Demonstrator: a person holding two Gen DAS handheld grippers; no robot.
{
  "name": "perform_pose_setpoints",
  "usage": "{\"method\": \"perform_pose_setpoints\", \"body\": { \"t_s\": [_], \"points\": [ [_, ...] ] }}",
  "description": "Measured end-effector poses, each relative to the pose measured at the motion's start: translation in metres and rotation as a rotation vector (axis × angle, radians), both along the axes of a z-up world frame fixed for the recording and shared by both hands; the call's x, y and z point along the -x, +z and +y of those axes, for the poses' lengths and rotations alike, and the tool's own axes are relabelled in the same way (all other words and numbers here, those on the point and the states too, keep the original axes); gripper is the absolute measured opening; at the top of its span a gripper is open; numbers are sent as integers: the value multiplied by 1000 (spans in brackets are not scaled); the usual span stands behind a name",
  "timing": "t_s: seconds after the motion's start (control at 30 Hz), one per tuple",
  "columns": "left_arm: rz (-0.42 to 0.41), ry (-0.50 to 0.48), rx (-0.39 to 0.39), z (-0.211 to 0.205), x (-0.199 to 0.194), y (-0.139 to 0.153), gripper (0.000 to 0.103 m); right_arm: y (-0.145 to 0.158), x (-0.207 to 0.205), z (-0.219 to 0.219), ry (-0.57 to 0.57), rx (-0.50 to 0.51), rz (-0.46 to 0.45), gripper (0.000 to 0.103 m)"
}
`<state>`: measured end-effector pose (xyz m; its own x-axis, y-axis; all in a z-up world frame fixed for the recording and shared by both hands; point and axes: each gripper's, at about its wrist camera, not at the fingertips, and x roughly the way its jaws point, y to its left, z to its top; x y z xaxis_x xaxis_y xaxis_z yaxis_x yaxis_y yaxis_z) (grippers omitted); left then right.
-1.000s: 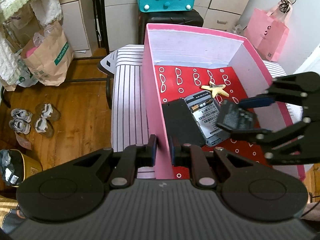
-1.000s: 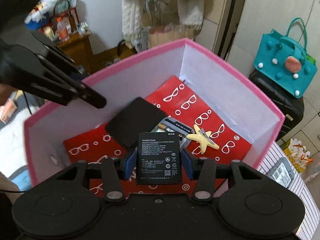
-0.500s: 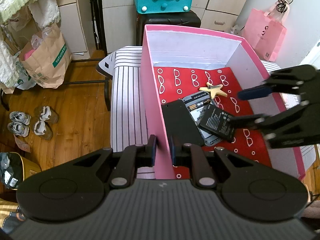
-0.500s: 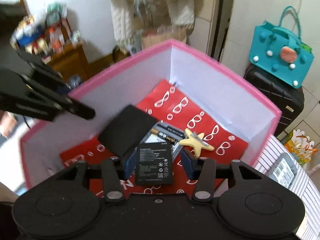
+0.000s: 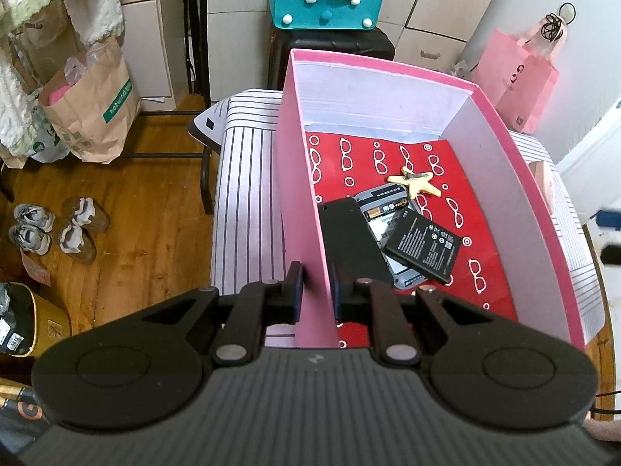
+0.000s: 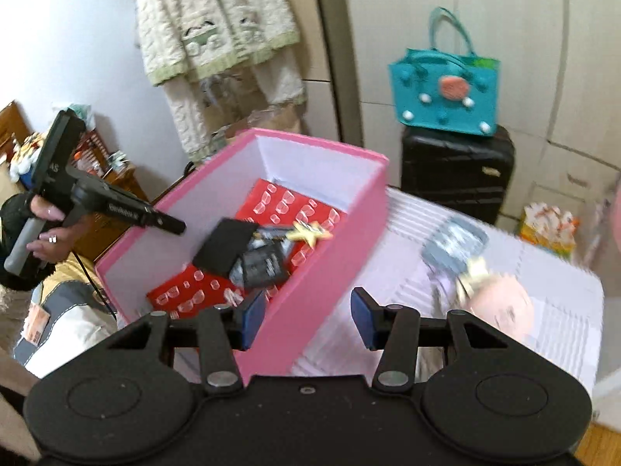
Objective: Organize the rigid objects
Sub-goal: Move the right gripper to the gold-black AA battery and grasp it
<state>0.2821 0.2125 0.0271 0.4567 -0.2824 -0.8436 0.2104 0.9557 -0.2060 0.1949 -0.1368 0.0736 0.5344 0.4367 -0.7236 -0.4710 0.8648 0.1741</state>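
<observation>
Left wrist view shows the left gripper [image 5: 315,287] clenched on the near wall of the pink box [image 5: 300,194], one pad outside and one inside, steadying it. Just ahead of it on the red liner lie four things already stowed: a black cover [image 5: 351,242] closest, a grey phone [image 5: 388,209] half under it, a battery [image 5: 425,244] resting across the phone, and beyond them a yellow star [image 5: 417,184].

From the right wrist view, the right gripper [image 6: 308,322] has its jaws parted with nothing between them; it sits above the box's right rim, over the striped cloth [image 6: 543,334]. Ahead and to its right, outside the box, lie a grey device [image 6: 454,242] and a blurred pinkish object [image 6: 500,306] I cannot identify.

So the job looks partly done: four pieces are boxed, and at least these two remain to collect.
</observation>
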Motion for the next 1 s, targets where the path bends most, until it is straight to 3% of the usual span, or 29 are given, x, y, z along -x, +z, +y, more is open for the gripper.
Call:
{"method": "perform_pose_setpoints", "body": {
  "t_s": [0.47,0.7,0.83,0.93,1.0],
  "points": [
    [3,29,-16,-5,1,0,13,-82,34,-35,-83,53,118,54],
    [9,28,-36,-9,0,2,13,-100,32,-31,-59,137,93,52],
    [4,10,-70,-13,2,3,12,-108,37,-14,9,283,3,49],
    [1,-14,-123,-21,4,3,10,-113,35,-11,28,290,19,39],
    [2,-31,-166,-27,6,3,9,-112,32,-12,26,272,42,10]
  ]
}}
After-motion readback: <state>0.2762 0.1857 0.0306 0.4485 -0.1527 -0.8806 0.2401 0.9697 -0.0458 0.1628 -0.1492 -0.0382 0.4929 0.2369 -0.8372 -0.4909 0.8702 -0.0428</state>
